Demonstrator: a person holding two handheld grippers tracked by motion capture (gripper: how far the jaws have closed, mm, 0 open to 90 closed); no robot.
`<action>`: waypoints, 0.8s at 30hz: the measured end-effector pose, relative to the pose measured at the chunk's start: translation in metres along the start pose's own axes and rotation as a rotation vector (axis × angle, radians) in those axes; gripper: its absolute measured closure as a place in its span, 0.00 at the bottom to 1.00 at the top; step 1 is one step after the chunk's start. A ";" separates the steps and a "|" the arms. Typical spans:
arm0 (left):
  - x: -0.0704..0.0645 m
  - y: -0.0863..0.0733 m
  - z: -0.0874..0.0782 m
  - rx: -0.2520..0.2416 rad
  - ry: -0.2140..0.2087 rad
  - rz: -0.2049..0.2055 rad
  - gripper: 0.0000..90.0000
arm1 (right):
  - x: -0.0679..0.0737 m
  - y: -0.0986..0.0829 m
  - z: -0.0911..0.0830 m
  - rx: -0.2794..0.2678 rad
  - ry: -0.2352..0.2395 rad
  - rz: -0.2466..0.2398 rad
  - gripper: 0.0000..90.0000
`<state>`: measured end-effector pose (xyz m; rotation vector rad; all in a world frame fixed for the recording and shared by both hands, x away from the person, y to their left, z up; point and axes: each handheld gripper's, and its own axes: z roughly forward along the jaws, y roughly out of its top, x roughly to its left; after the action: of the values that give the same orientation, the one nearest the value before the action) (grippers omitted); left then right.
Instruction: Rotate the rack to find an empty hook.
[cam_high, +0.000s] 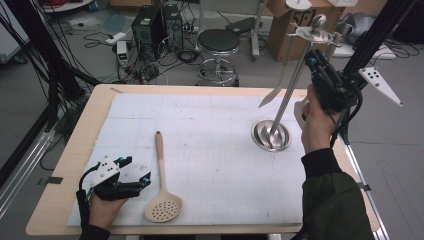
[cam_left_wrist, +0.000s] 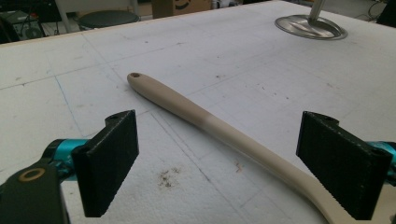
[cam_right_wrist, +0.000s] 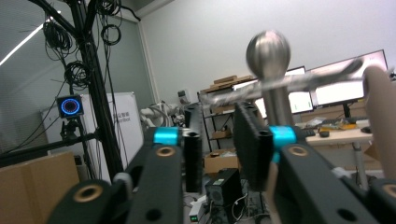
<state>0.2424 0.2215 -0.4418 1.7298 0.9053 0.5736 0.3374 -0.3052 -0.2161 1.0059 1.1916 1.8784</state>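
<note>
Left gripper (cam_high: 134, 176) rests low on the mat at the near left, jaws spread wide, nothing between them; in the left gripper view the slotted spoon (cam_left_wrist: 219, 128) handle runs diagonally across the gap, so it looks staged for a grab on the handle, not yet closed. Spoon lies flat on the white mat (cam_high: 210, 150), perforated bowl near, handle pointing far. Right gripper (cam_high: 314, 59) is held high at the far right beside the utensil stand (cam_high: 280, 107); jaws look narrowed with a gap, nothing visibly pinched. Stand's round steel base sits on the mat right of centre, pole rising to a ball top (cam_right_wrist: 268, 50) with a crossbar; one pale utensil (cam_high: 280, 80) hangs there. Nothing lies between spoon and stand. Stool (cam_high: 218, 47) and cables sit beyond the table.
</note>
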 end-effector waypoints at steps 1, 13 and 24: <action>-0.001 0.000 -0.001 -0.001 -0.002 -0.005 0.15 | 0.002 -0.003 -0.001 0.004 -0.004 0.005 0.74; 0.000 0.000 -0.007 -0.017 0.006 -0.015 0.15 | 0.033 -0.037 -0.005 0.106 0.063 0.019 0.55; -0.006 -0.003 -0.018 -0.008 0.000 -0.009 0.16 | 0.045 -0.060 -0.009 0.152 0.087 0.038 0.55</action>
<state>0.2244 0.2277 -0.4384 1.7184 0.9089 0.5705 0.3168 -0.2494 -0.2636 1.0429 1.3934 1.9005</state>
